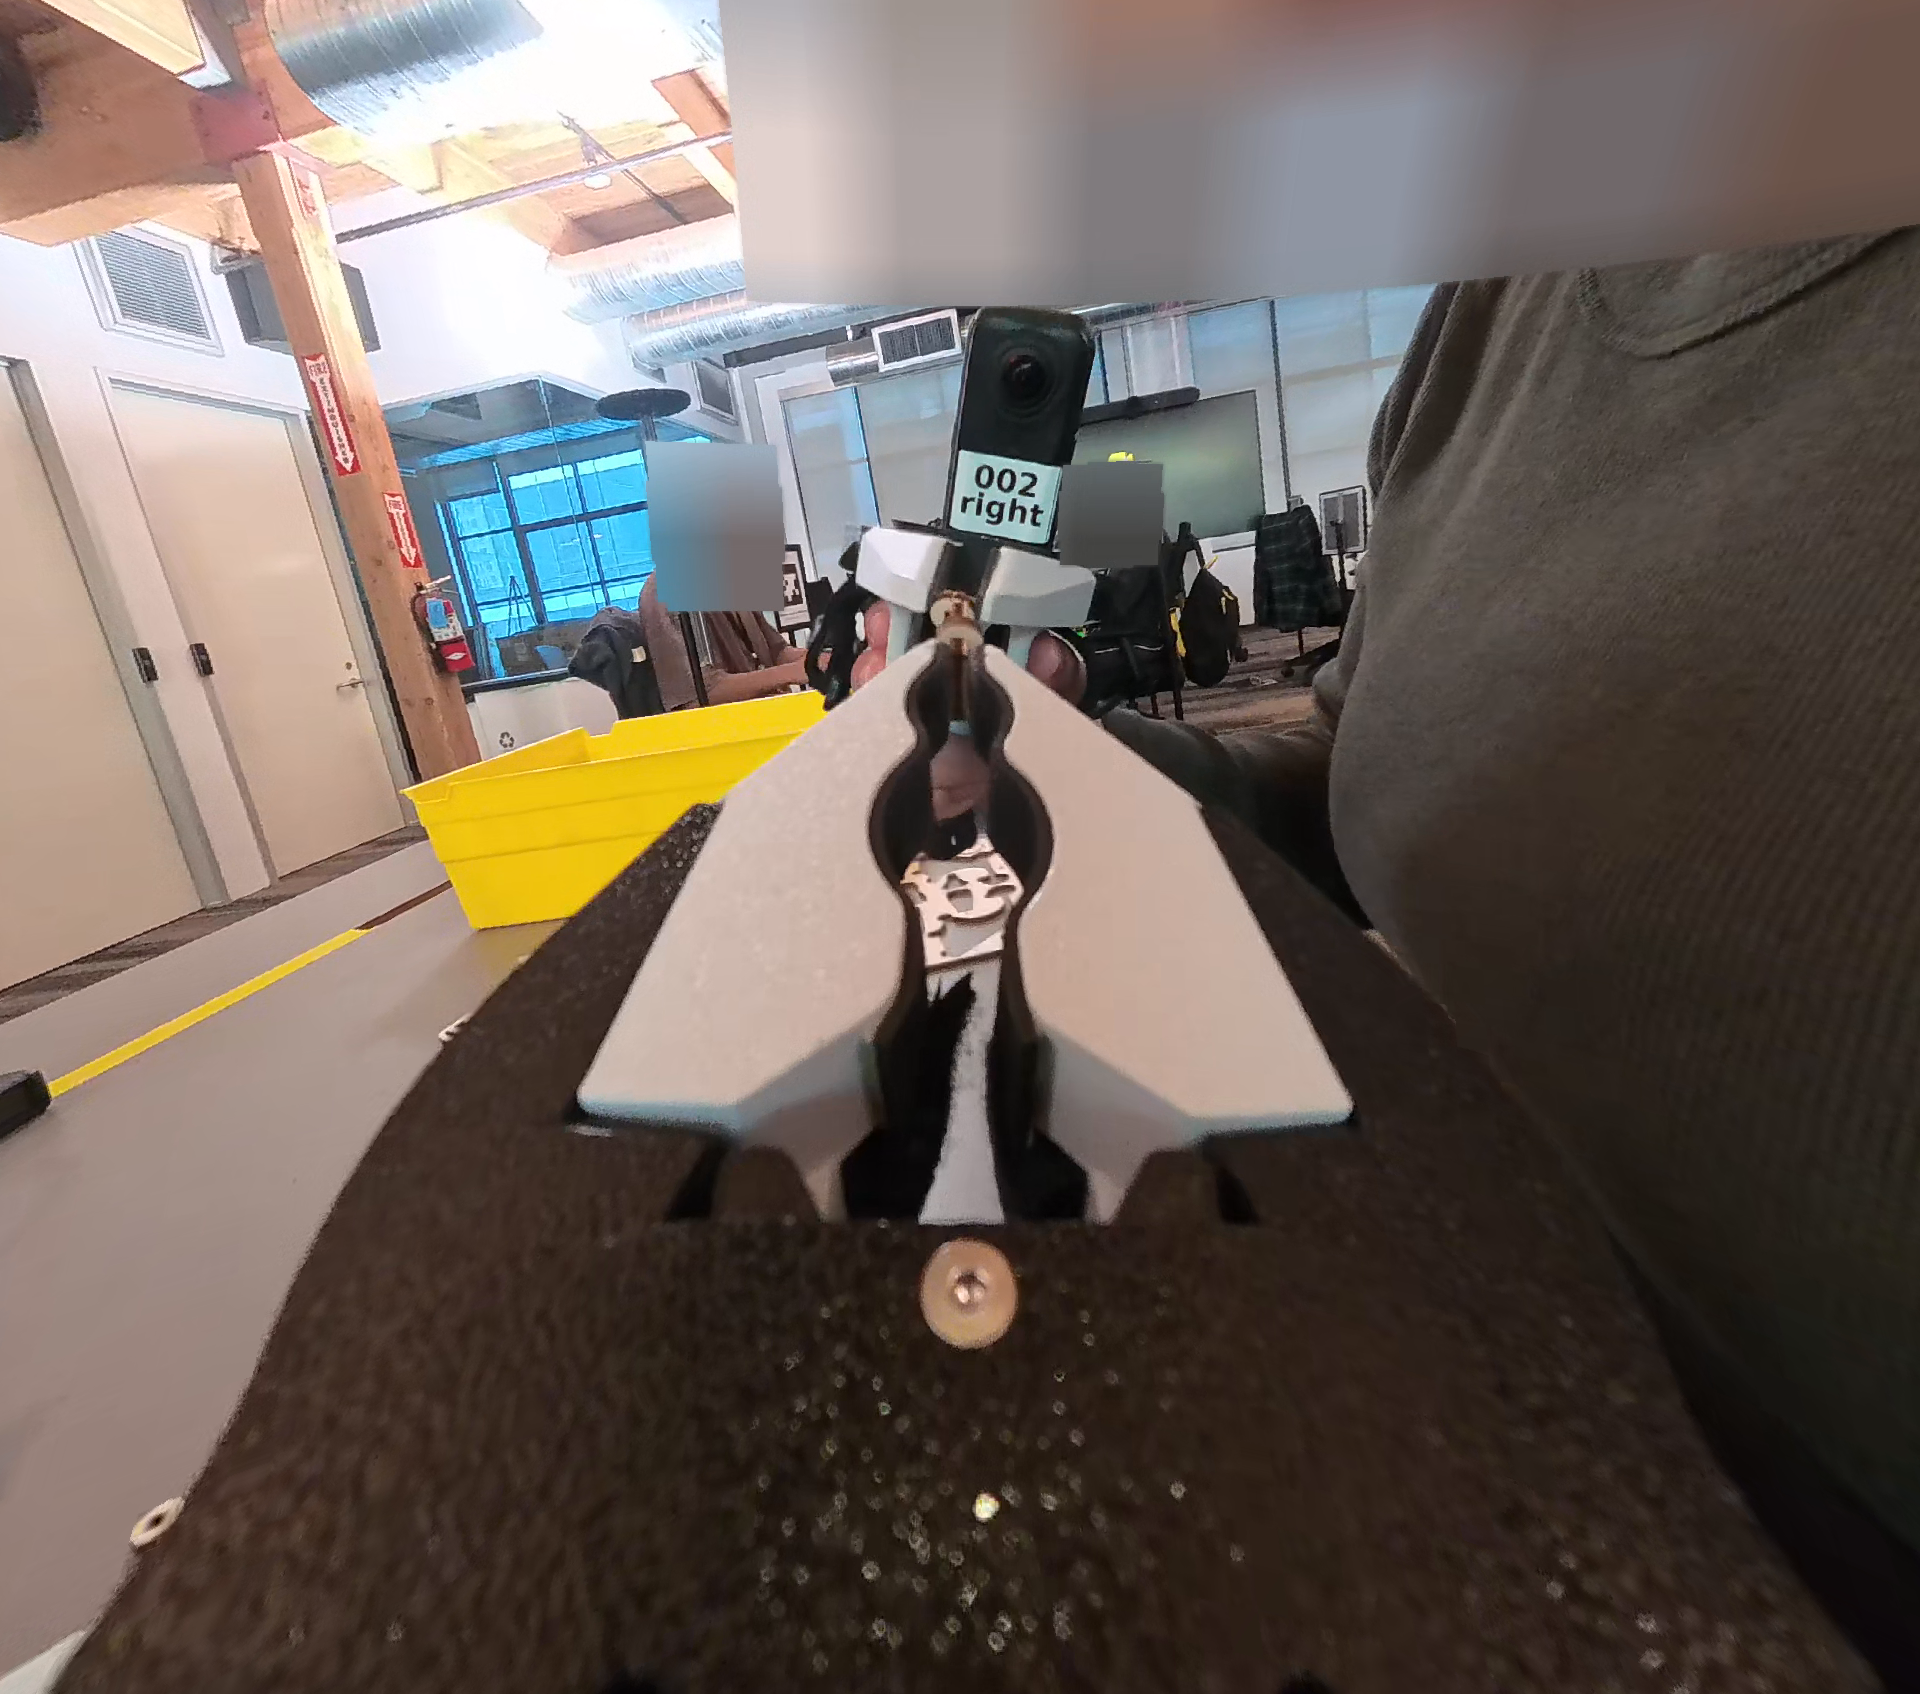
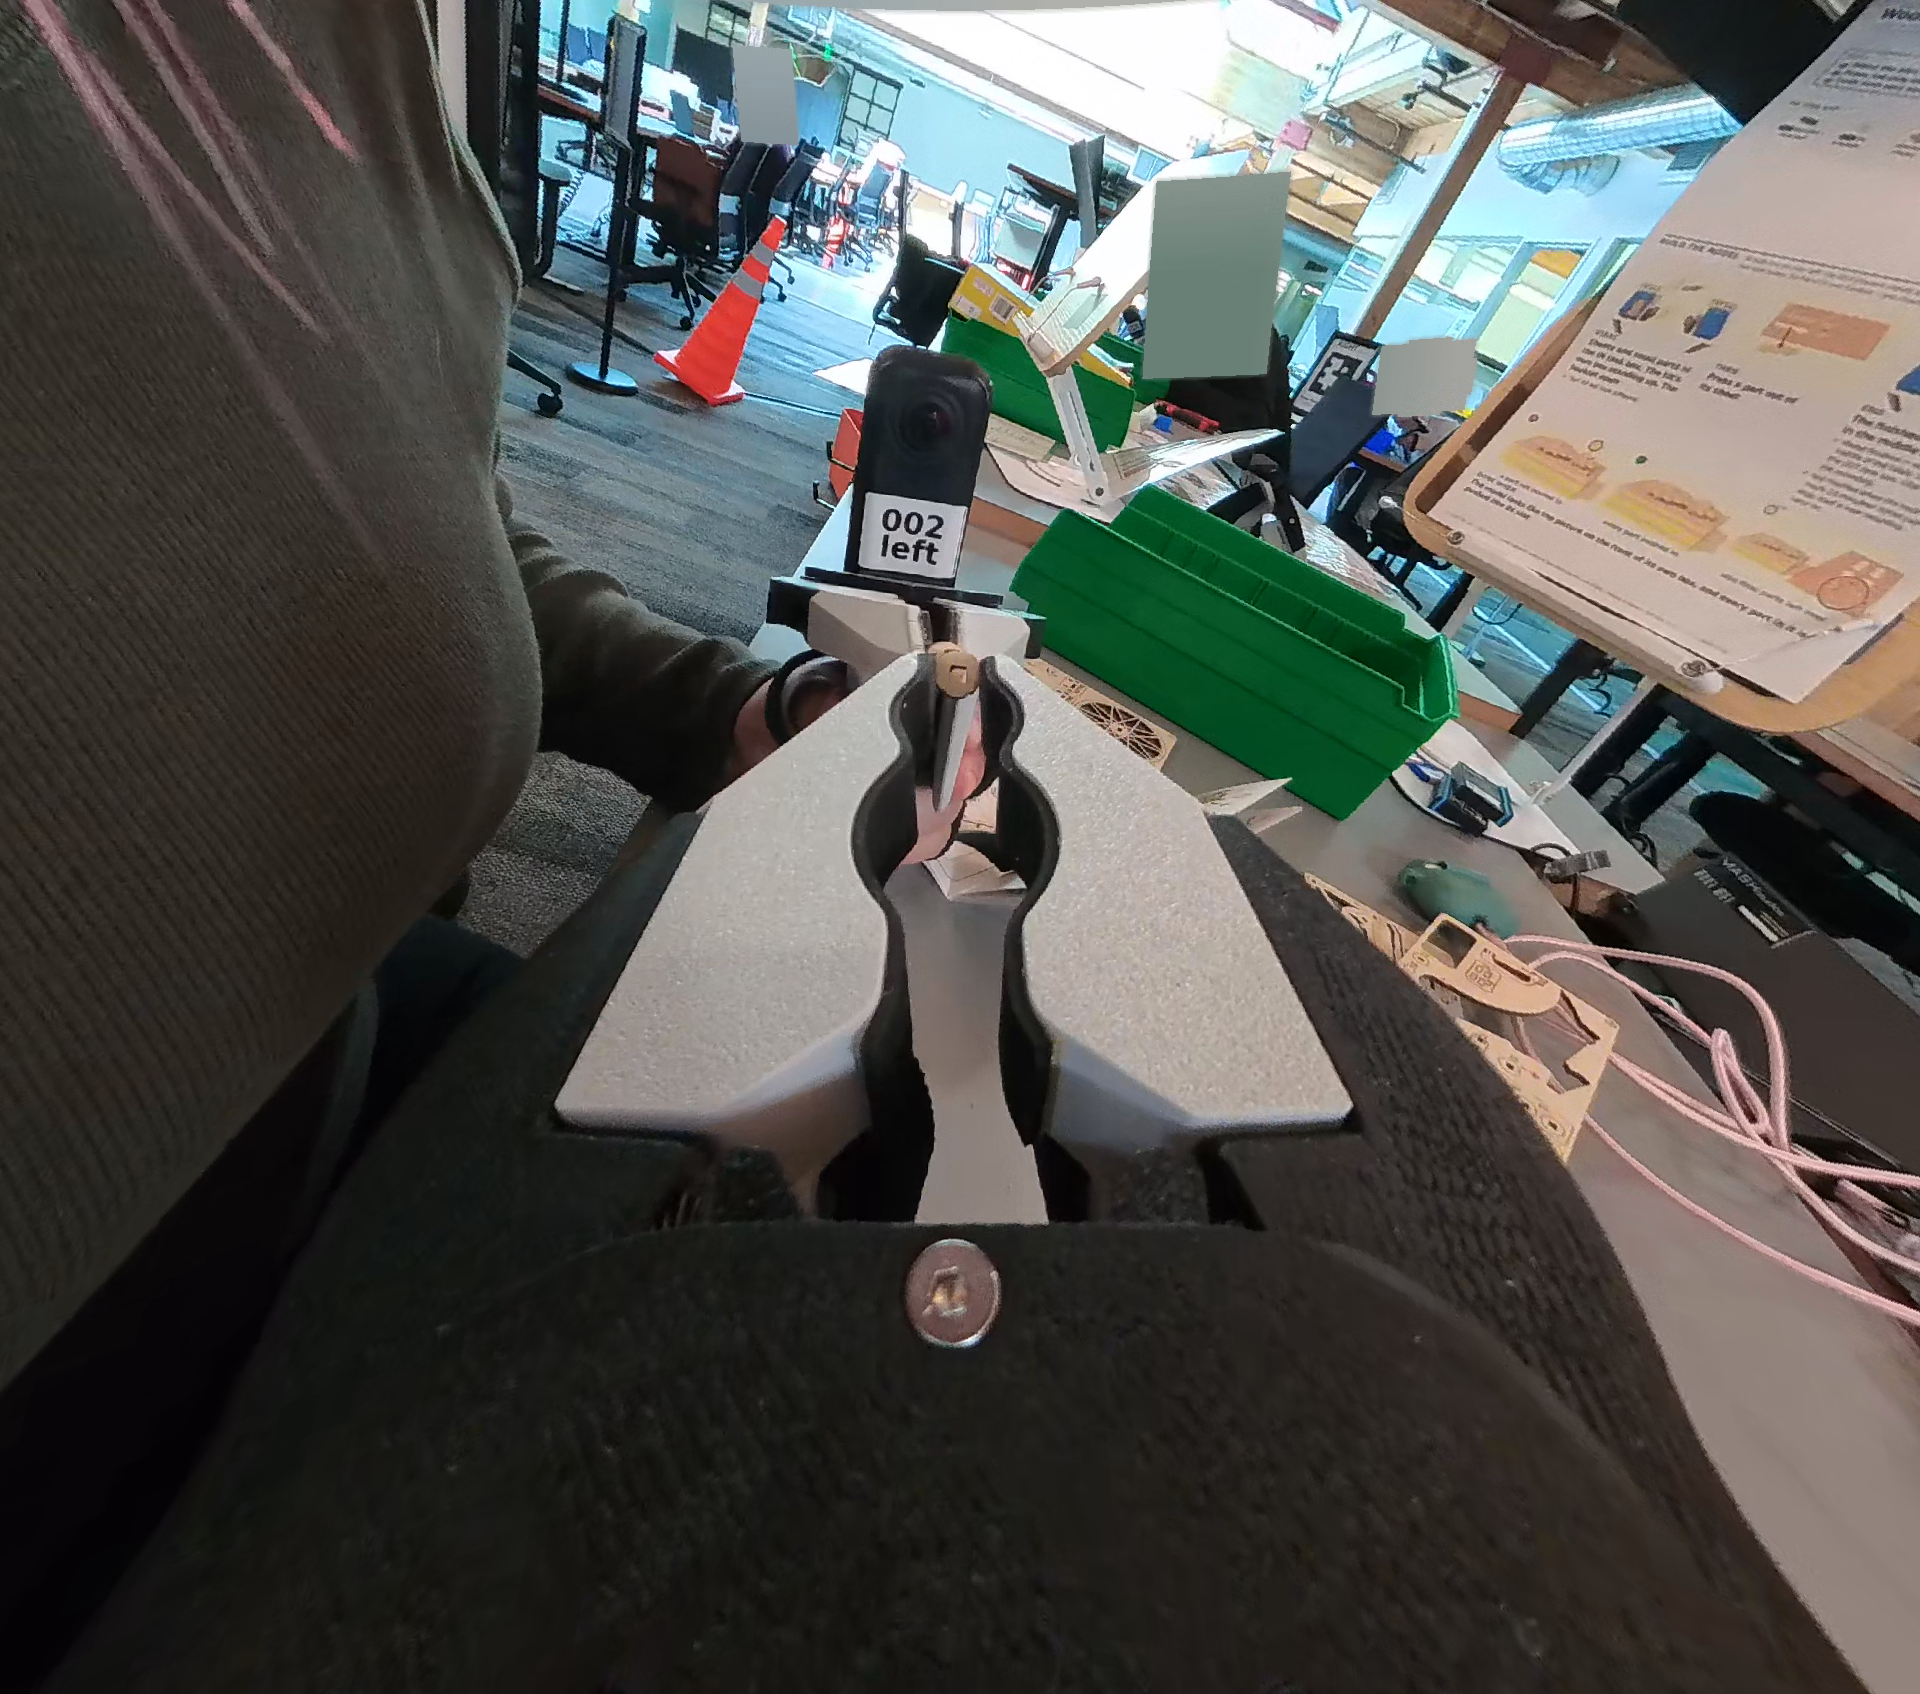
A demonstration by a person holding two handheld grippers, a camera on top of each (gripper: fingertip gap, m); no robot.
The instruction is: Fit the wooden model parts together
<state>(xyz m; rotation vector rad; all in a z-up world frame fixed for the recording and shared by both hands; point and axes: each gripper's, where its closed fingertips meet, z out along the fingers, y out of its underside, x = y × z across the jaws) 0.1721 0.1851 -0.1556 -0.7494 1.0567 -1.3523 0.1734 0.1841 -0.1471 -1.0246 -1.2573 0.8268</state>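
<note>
My left gripper (image 1: 954, 665) is shut on a flat pale wooden part with cut-outs (image 1: 961, 906), held edge-on in the hollow between its fingers. My right gripper (image 2: 951, 680) is shut on a small wooden peg with a round head (image 2: 951, 668) at its tips. The two grippers face each other tip to tip above the table. The right gripper (image 1: 971, 605) shows just beyond the left tips, with a thin peg (image 1: 958, 636) between them. The left gripper (image 2: 925, 621) shows just beyond the right tips. Whether the parts touch is hidden.
A yellow bin (image 1: 582, 823) stands on the grey table to the left. A green bin (image 2: 1226, 647), a punched wooden parts sheet (image 2: 1475, 990), pink cables (image 2: 1714, 1052) and an instruction board (image 2: 1714, 418) are on the right. The person's torso (image 1: 1662, 813) is close by.
</note>
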